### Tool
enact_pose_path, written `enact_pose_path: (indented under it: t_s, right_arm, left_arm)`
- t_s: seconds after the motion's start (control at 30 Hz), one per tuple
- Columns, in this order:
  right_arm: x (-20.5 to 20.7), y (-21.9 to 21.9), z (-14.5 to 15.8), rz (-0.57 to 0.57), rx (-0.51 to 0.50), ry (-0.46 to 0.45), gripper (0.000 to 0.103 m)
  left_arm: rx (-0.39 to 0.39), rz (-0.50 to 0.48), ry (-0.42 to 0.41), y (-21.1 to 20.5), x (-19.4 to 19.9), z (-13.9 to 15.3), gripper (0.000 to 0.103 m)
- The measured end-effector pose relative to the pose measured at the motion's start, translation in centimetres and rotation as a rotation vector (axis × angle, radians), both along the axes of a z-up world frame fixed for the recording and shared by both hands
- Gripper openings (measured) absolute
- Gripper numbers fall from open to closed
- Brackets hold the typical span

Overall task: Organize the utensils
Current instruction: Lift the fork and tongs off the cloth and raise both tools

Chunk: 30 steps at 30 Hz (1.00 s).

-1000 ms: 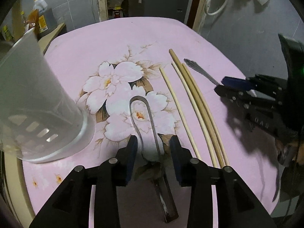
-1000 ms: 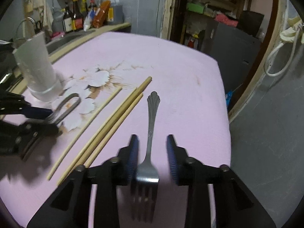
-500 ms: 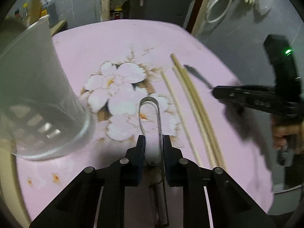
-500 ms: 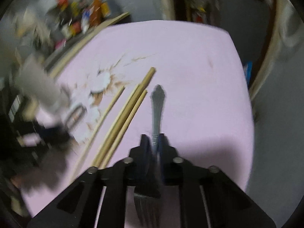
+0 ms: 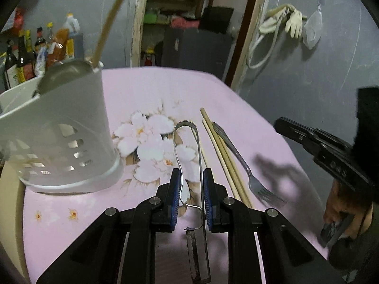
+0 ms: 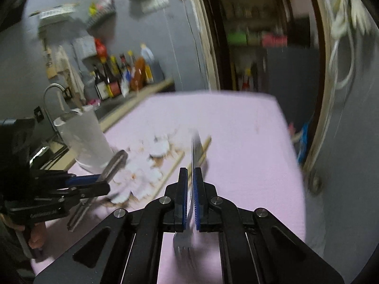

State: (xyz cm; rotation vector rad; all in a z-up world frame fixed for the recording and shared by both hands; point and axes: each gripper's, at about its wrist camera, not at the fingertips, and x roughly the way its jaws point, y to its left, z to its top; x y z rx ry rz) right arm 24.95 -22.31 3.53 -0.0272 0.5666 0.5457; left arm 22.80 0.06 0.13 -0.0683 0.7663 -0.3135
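Two utensils are being gripped: peeler (image 5: 189, 165) clamped in left gripper (image 5: 191, 196), fork (image 6: 193, 156) pinched in right gripper (image 6: 188, 201). Chopsticks (image 5: 222, 156) are lying on pink cloth (image 5: 146, 94); holder (image 5: 61, 137) is standing left of them.

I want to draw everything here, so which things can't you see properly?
- Left wrist view: the wall of the white slotted plastic holder hides whatever stands inside, below its rim.
- Right wrist view: the silver metal fork, clamped in the right gripper, is smeared by motion blur, so its handle pattern cannot be read.
- Both views: the sauce bottles on the far counter are too small for their labels to be read.
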Motion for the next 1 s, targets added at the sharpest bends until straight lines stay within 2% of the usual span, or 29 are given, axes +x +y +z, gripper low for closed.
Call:
enact_pose_path:
  t_s: [0.07,0.27,0.3,0.33,0.4,0.5,0.53,0.7,0.77,0.9,1.0]
  right_arm:
    - [-0.8,0.6,0.3,-0.002,-0.022,-0.044,0.002]
    - [1.5,1.9,-1.7,0.024,-0.127,0.088,0.006]
    - [1.9,1.8,-2.1,0.031,-0.127,0.120,0.011]
    - [2.7,1.9,-2.7,0.039,-0.128,0.166,0.020]
    - [3.3,1.6,-3.7,0.041,-0.117,0.218,0.023]
    - [4.7,1.6,-5.0,0.037,-0.127,0.286,0.023]
    - [5.0,1.8,-5.3,0.040,-0.131,0.295,0.020]
    - [6.2,4.1,-5.6,0.068,-0.209,0.304,0.018]
    - [6.9,4.9,-5.8,0.066,-0.239,0.302,0.012]
    - [7.9,5.4,-5.8,0.053,-0.237,0.331,0.008]
    - [7.4,4.9,-5.7,0.041,-0.210,0.316,0.006]
  left_arm:
    - [0.004,0.005,-0.006,-0.2,-0.2,0.1,0.015]
    - [0.019,0.020,0.067,-0.3,0.5,-0.9,0.015]
    - [0.012,0.021,0.080,0.0,0.6,-1.1,0.015]
    - [0.009,0.023,0.095,0.0,0.8,-1.3,0.015]
    - [0.008,0.027,0.112,0.0,0.9,-1.6,0.015]
    - [0.006,0.030,0.117,0.3,1.1,-1.6,0.015]
    - [0.003,0.029,0.118,0.3,1.1,-1.6,0.015]
    - [-0.004,0.030,0.119,0.5,1.5,-1.5,0.015]
    - [-0.009,0.033,0.121,0.6,1.5,-1.5,0.015]
    - [-0.023,0.035,0.120,0.9,1.2,-1.5,0.015]
    - [-0.033,0.030,0.102,1.3,0.8,-1.1,0.015]
